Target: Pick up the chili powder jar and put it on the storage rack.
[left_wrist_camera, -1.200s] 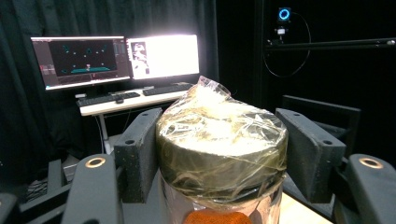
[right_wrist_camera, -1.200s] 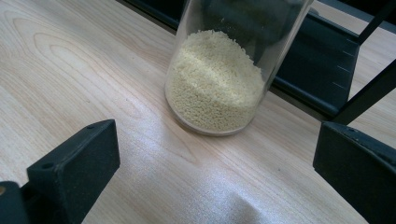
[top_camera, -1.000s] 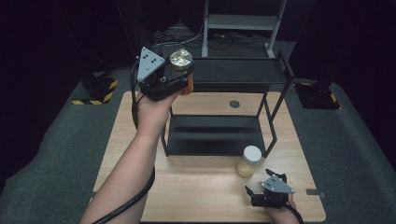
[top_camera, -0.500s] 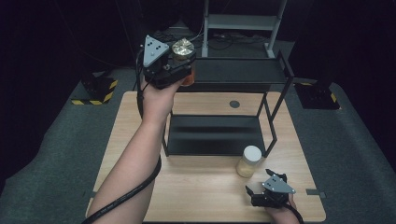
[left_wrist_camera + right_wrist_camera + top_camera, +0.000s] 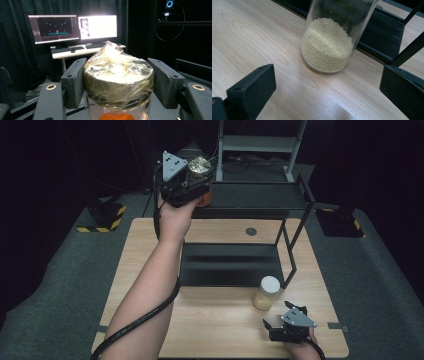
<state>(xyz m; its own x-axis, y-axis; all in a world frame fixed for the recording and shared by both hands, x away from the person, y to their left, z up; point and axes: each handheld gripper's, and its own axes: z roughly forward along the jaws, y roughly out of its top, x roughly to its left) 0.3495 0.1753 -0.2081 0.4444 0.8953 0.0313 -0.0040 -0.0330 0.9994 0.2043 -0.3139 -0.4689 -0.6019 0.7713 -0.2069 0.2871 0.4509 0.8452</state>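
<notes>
Left claw [image 5: 196, 179] clamps foil-capped jar [image 5: 118, 75] upright, beside shelf top [image 5: 255, 197] — right claw [image 5: 327, 100] open, grain jar [image 5: 329, 42] straight ahead.

Dark-curtained lab: monitors [image 5: 72, 27], camera rig [image 5: 169, 5]

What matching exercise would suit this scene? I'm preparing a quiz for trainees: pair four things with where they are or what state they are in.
Column one:
1. jar with the wrapped lid
2. jar of pale grains
3. right gripper
4. black shelf rack

Column two:
A. stands on the wooden table, partly over its far edge
B. jaws open, low over the table's near edge
C. clamped in the left gripper, raised beside the rack's top shelf
D. stands upright on the table by the rack's near right leg

Pairs: 1-C, 2-D, 3-B, 4-A
</notes>
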